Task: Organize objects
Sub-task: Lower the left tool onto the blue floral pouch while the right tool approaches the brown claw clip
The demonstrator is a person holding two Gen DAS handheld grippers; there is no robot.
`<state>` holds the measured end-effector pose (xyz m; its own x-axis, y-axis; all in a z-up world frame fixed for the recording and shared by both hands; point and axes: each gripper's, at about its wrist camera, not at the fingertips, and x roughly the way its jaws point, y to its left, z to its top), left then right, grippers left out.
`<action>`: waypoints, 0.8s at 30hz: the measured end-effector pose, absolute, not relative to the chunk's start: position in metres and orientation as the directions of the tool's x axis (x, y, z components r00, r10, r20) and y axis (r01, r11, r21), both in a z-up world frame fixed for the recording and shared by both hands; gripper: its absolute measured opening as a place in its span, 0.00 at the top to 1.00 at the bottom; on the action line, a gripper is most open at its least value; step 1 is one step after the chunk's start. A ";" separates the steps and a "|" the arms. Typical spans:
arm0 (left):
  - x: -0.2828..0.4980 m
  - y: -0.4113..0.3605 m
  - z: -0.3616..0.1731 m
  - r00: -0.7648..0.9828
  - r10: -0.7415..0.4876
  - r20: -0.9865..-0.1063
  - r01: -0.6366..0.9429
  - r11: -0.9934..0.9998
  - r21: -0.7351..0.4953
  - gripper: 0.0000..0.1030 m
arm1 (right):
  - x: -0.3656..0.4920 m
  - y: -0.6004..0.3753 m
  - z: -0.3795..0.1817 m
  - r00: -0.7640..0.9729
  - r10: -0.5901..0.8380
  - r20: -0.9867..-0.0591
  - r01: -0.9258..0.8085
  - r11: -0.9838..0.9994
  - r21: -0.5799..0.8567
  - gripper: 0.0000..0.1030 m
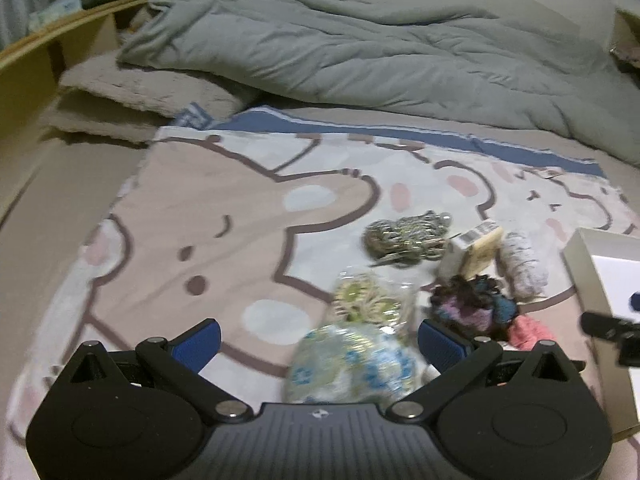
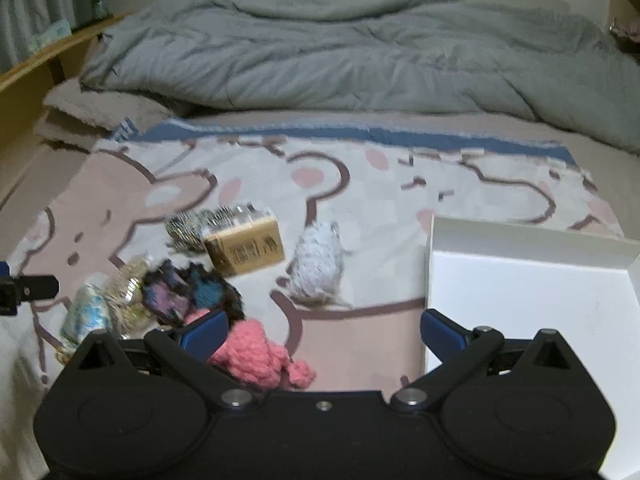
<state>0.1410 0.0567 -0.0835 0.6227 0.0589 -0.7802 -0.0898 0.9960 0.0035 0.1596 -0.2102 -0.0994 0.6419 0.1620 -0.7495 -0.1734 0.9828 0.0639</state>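
A pile of small things lies on a cartoon bear blanket (image 1: 224,240) on a bed. It holds a blue floral pouch (image 1: 352,364), a yellow-green bundle (image 1: 366,300), a dark purple-blue yarn piece (image 1: 472,300), a pink knit piece (image 2: 256,352), a brown cardboard box (image 2: 244,246), a white fluffy piece (image 2: 318,268) and a grey patterned bundle (image 1: 404,236). My left gripper (image 1: 320,340) is open over the floral pouch. My right gripper (image 2: 324,332) is open, with the pink knit piece by its left finger. An open white box (image 2: 528,280) sits at right.
A rumpled grey duvet (image 1: 360,48) covers the far half of the bed. Beige pillows (image 1: 132,92) lie at far left by a wooden headboard shelf (image 1: 48,44) with a bottle on it. The white box also shows at the right edge of the left wrist view (image 1: 600,276).
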 end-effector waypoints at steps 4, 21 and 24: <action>0.147 0.055 -0.097 0.624 0.009 -0.781 -0.054 0.998 -0.032 0.00 | 0.165 -0.209 -0.118 0.601 0.135 -0.788 -0.164 0.986 0.044 0.00; 0.142 0.040 -0.129 0.571 -0.072 -0.818 0.226 0.972 0.072 0.00 | 0.126 -0.194 -0.108 0.507 0.253 -0.824 -0.408 0.913 0.029 0.00; 0.141 0.039 -0.130 0.567 -0.074 -0.821 0.238 0.968 0.077 0.01 | 0.115 -0.185 -0.110 0.487 0.274 -0.829 -0.458 0.888 0.024 0.00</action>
